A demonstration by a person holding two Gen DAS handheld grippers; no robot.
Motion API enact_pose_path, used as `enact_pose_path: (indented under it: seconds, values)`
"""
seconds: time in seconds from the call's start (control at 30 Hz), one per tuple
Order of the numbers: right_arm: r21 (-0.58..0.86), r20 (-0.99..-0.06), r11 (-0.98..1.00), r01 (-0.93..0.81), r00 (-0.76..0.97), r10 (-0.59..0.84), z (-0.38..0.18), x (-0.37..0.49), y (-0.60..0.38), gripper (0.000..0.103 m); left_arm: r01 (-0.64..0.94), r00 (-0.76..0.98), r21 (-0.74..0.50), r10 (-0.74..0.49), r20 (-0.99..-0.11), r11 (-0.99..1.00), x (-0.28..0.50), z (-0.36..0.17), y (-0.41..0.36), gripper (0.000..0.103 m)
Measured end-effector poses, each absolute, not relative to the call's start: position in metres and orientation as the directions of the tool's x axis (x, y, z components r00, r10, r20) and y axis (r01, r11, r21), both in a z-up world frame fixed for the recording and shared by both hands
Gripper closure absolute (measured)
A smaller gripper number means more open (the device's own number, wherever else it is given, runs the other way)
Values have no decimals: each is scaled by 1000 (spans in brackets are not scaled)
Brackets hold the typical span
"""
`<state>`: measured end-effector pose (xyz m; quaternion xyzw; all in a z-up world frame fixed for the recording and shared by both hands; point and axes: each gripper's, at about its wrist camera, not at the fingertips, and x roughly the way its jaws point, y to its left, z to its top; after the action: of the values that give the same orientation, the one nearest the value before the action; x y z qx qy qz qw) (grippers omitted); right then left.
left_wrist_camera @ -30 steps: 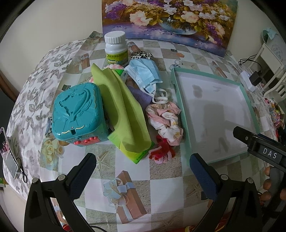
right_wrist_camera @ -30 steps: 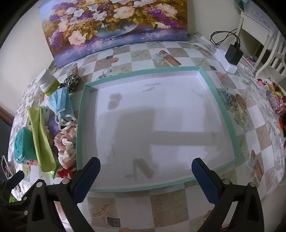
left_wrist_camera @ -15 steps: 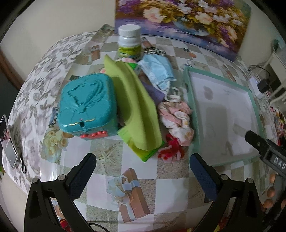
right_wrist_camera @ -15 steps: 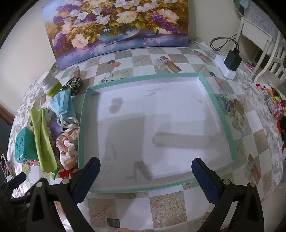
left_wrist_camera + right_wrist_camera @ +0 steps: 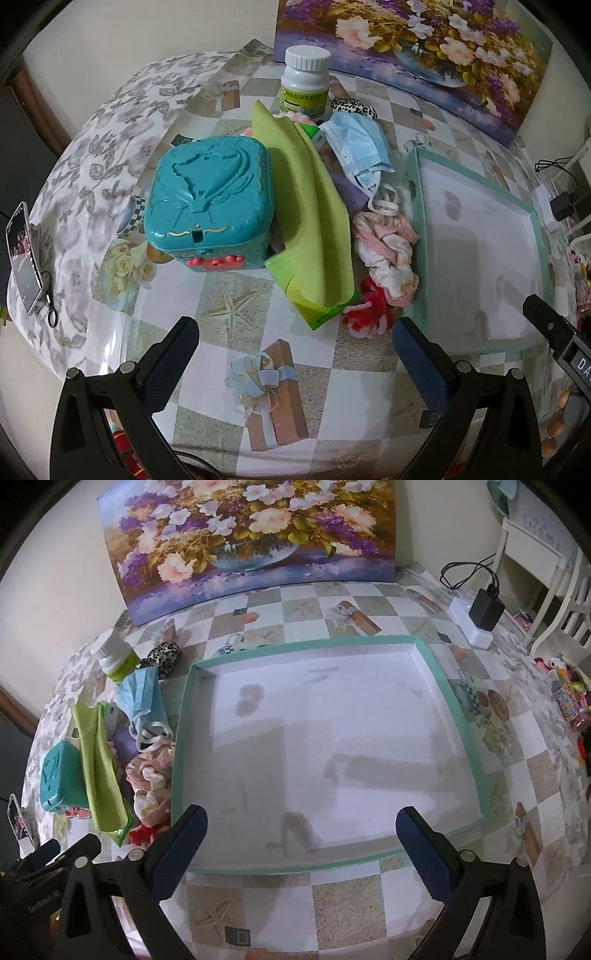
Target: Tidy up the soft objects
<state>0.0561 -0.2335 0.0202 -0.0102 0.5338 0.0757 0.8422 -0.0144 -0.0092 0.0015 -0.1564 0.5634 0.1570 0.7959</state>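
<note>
So both claws are hanging over the tabletop (image 5: 229,306) with nothing in them. The left claw (image 5: 295,354) is spread wide, blue pads far apart, looking at the pile of stuff. The right claw (image 5: 301,840) is just as wide, parked over the near edge of the big teal-rimmed tray (image 5: 461,716), which has a white floor and nothing lying in it.

The soft things are all bunched up just left of the tray. Nearest the left claw there's a red fuzzy scrunchie (image 5: 369,314), touching a pink and white floral scrunchie (image 5: 388,251) that sits right against the tray's left wall. Further back is a blue face mask (image 5: 360,147), its white ear loops trailing toward the floral scrunchie. Behind the mask a leopard-print scrunchie (image 5: 354,108) peeks out beside a white pill bottle (image 5: 304,79) with a green label.

A lime green cloth (image 5: 314,206) is draped over a green packet, leaning against a teal plastic box (image 5: 210,199) with red buttons on the front. A flower painting (image 5: 251,535) stands along the back wall, and a phone (image 5: 22,254) lies at the far left edge.
</note>
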Motion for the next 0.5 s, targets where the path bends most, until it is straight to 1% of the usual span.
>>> enact_pose_path:
  seconds: [0.1, 0.2, 0.3, 0.5]
  values:
    - [67, -893, 987, -147, 432, 124, 24, 54, -234, 0, -427, 320, -57, 92, -943, 902, -15, 6, -14, 0]
    - [72, -887, 986, -153, 442, 133, 28, 52, -235, 0, -426, 326, -12, 141, -935, 905, -15, 12, -21, 0]
    - [77, -883, 984, -160, 447, 142, 30, 51, -236, 0, -418, 335, 11, 165, -928, 908, -15, 17, -27, 0]
    - [82, -874, 981, -177, 460, 156, 34, 48, -236, 0, -446, 339, -45, 122, -933, 894, -12, 17, -27, 0]
